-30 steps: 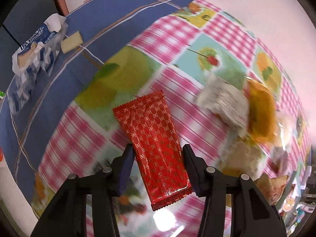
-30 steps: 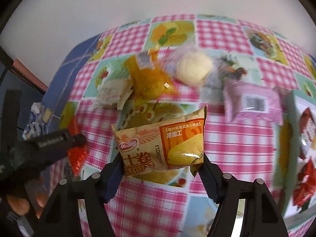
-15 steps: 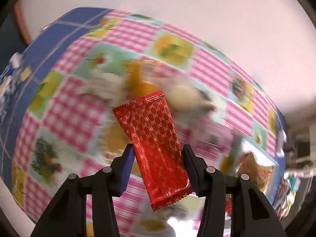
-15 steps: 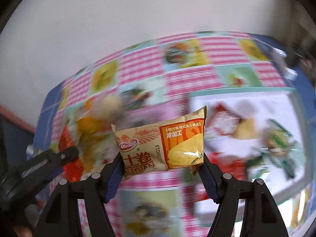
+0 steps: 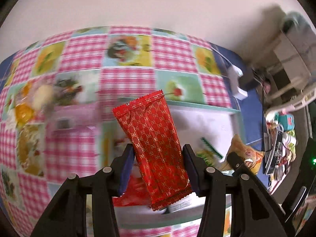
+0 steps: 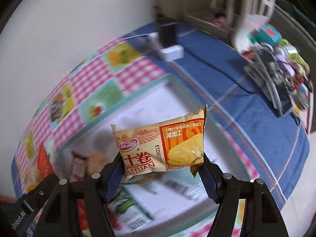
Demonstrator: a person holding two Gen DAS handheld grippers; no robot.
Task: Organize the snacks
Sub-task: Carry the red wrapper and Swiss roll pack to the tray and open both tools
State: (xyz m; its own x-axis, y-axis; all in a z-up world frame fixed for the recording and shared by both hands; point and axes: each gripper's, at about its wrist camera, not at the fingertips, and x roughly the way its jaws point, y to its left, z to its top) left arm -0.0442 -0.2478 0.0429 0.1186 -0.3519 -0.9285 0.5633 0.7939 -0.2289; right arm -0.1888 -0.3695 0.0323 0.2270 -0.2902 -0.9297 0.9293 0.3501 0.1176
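Left gripper (image 5: 158, 169): a long red foil snack packet with a gold lattice print (image 5: 153, 144) is clamped between the two blue-padded black fingers, which are drawn in narrowly against its sides. The packet is held upright and tilted, its crimped top leaning to the right and its lower crimped end hanging below the pads.

Right gripper (image 6: 161, 169): a tan and orange cake-roll packet with printed characters (image 6: 164, 146) is gripped by its lower edge between fingers set moderately wide, one pad pressed to each end. The packet is held crosswise, above the tray.

Tray: a shallow white tray with a pale green rim (image 5: 199, 104) is seen under both grippers. Several wrapped snacks are lying in it, among them a red wrapper (image 5: 134, 191), a green-and-white packet (image 6: 130, 209) and a blurred tan one; finer detail cannot be told because of blur.

Table covering: a pink gingham oilcloth with fruit squares (image 5: 126, 83) is laid over a blue cloth with thin pale stripes (image 6: 256, 122). The tray is set on the oilcloth, near its edge by the blue cloth.

Loose snacks: a blurred cluster of yellow and pale packets (image 5: 33, 102) is left on the oilcloth at the left of the left wrist view, well apart from the tray.

Other items: a white power adapter with a cable (image 6: 171, 52) is seen on the blue cloth by the wall, and a dark rack of mixed goods (image 6: 276, 75) at the far right.
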